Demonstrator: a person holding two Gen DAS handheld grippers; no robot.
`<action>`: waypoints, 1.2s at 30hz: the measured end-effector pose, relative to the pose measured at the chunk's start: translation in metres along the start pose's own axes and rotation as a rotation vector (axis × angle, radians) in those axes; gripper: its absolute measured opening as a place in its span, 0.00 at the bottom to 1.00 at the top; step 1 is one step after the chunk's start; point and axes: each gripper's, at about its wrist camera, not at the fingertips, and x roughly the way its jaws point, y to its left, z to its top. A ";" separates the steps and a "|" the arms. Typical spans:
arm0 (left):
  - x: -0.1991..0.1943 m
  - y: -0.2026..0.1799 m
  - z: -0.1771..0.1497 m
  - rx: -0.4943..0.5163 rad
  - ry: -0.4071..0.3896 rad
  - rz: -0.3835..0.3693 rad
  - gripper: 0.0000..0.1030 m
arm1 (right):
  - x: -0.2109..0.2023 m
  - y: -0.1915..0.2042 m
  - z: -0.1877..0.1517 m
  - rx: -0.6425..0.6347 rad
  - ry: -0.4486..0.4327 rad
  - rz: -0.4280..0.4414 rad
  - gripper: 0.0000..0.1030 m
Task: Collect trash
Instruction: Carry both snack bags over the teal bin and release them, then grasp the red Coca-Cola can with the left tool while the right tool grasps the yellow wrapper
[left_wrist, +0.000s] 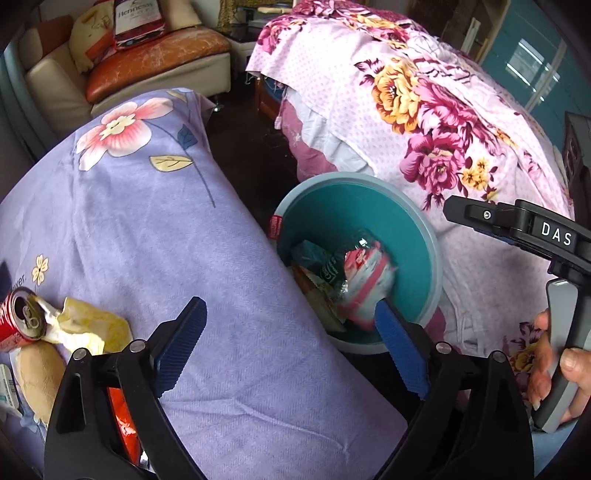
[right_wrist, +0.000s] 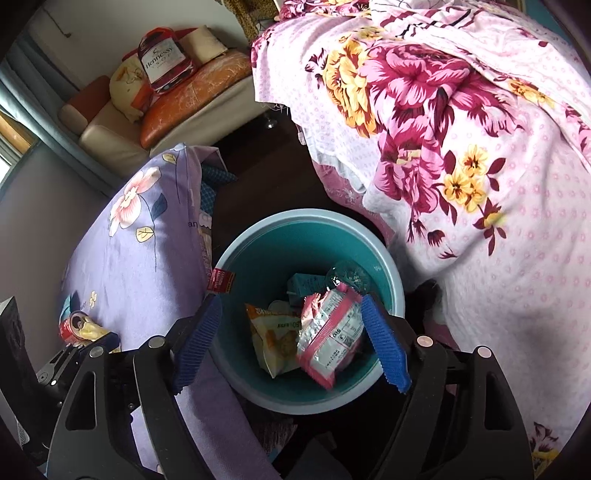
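Observation:
A teal bin (right_wrist: 310, 240) stands between two beds, also in the left wrist view (left_wrist: 402, 221). Inside it lie a pink-and-white snack wrapper (right_wrist: 328, 339), a yellow chip bag (right_wrist: 275, 332), a teal carton (right_wrist: 306, 286) and a clear bottle (right_wrist: 349, 277). My right gripper (right_wrist: 295, 339) is open above the bin, and the pink wrapper looks blurred just beside its right finger. My left gripper (left_wrist: 291, 347) is open and empty over the purple bedspread (left_wrist: 147, 221). A red can (left_wrist: 20, 321), crumpled yellow paper (left_wrist: 88, 328) and a bread roll (left_wrist: 37, 380) lie at its left.
The pink floral bed (right_wrist: 480, 184) rises right of the bin. A sofa with cushions and a Hennessy bag (right_wrist: 162, 62) stands at the back. Dark floor (right_wrist: 266, 177) runs between the beds. The right gripper's body and the hand that holds it (left_wrist: 554, 332) show at the left view's right edge.

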 end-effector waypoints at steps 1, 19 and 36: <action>-0.002 0.003 -0.002 -0.010 0.000 -0.005 0.90 | -0.001 0.001 -0.001 0.004 0.005 -0.001 0.74; -0.051 0.061 -0.043 -0.119 -0.060 0.005 0.90 | -0.014 0.061 -0.029 -0.079 0.044 0.006 0.76; -0.092 0.169 -0.101 -0.331 -0.110 0.037 0.90 | -0.005 0.172 -0.063 -0.313 0.118 0.007 0.76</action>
